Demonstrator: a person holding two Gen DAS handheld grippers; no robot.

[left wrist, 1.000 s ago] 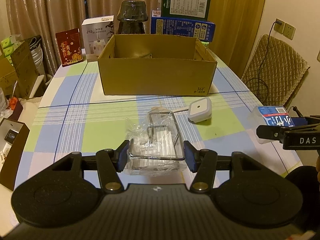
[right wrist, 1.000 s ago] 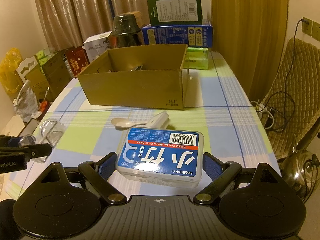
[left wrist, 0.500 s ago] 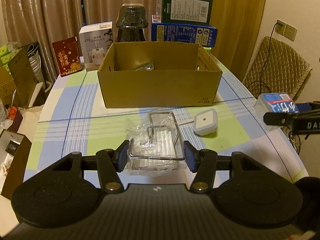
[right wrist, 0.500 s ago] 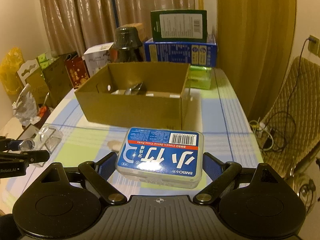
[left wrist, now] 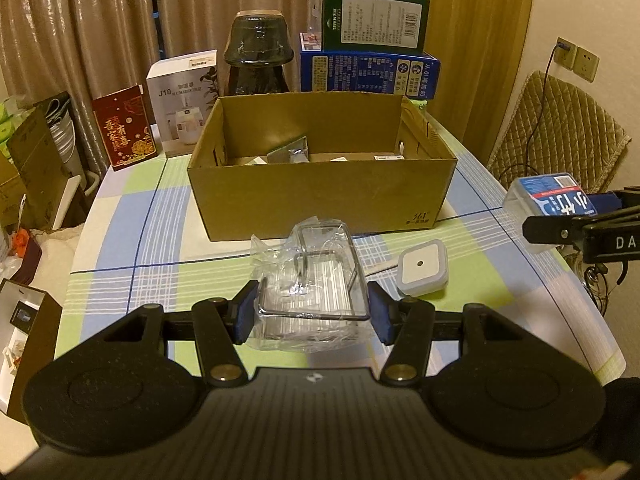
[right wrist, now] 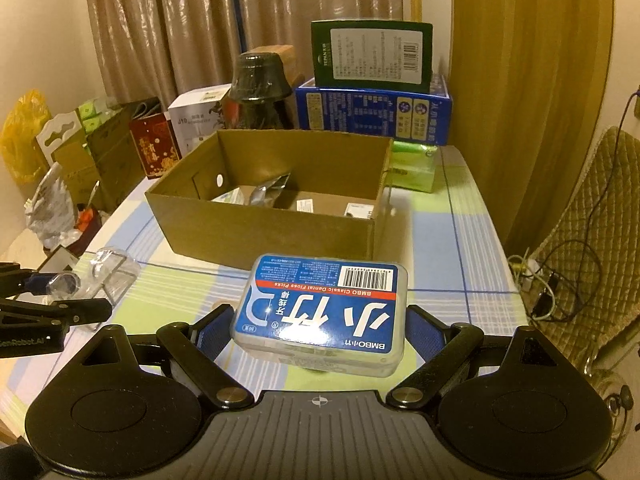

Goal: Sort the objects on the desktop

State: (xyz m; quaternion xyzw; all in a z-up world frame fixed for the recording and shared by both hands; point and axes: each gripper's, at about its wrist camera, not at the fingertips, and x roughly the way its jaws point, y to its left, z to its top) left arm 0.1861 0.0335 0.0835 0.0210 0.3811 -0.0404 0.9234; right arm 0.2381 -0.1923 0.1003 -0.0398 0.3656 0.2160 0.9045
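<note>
My left gripper (left wrist: 312,314) is shut on a clear plastic packet with a metal wire rack (left wrist: 314,280) and holds it above the checked tablecloth. My right gripper (right wrist: 320,330) is shut on a blue dental floss pick box (right wrist: 322,312), lifted above the table; this box also shows at the right of the left wrist view (left wrist: 548,202). An open cardboard box (left wrist: 320,184) stands ahead of both grippers in the middle of the table, with a foil pouch (right wrist: 268,192) and small items inside. A small white square device (left wrist: 422,266) lies on the table right of the left gripper.
Behind the cardboard box stand a dark jar (left wrist: 256,60), a white carton (left wrist: 182,104), a red packet (left wrist: 124,126) and stacked blue and green boxes (left wrist: 370,68). A green pack (right wrist: 412,168) lies right of the box. A quilted chair (left wrist: 560,132) stands at right.
Both grippers have risen with their loads, so the inside of the cardboard box shows more. The floss box has lifted higher above the table.
</note>
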